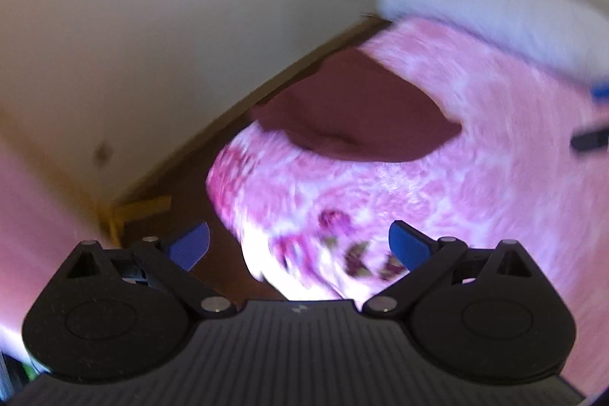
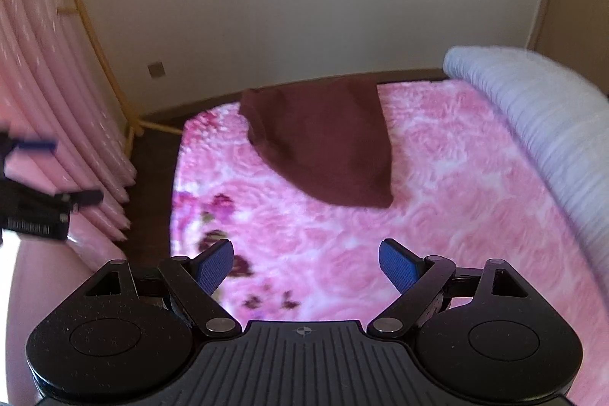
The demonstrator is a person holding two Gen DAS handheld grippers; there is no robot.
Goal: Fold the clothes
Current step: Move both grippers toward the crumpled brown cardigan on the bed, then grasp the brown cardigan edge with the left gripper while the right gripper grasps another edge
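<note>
A bed (image 2: pixel 437 177) with a pink flowered cover carries a white pillow (image 2: pixel 540 109) at its right. A dark red cloth (image 2: pixel 327 147) lies folded near its far edge. Both the left gripper (image 1: pixel 298 242) and right gripper (image 2: pixel 306 263) hover with jaws released, grasping nothing.

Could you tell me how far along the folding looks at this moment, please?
Done: the maroon cloth lies on the pink floral bedspread as a compact shape, apparently already folded, though the fold count is unclear. In hand: nothing; the left hand-held gripper and right hand-held gripper are both open and empty. Left: no other loose garment is visible.
</note>
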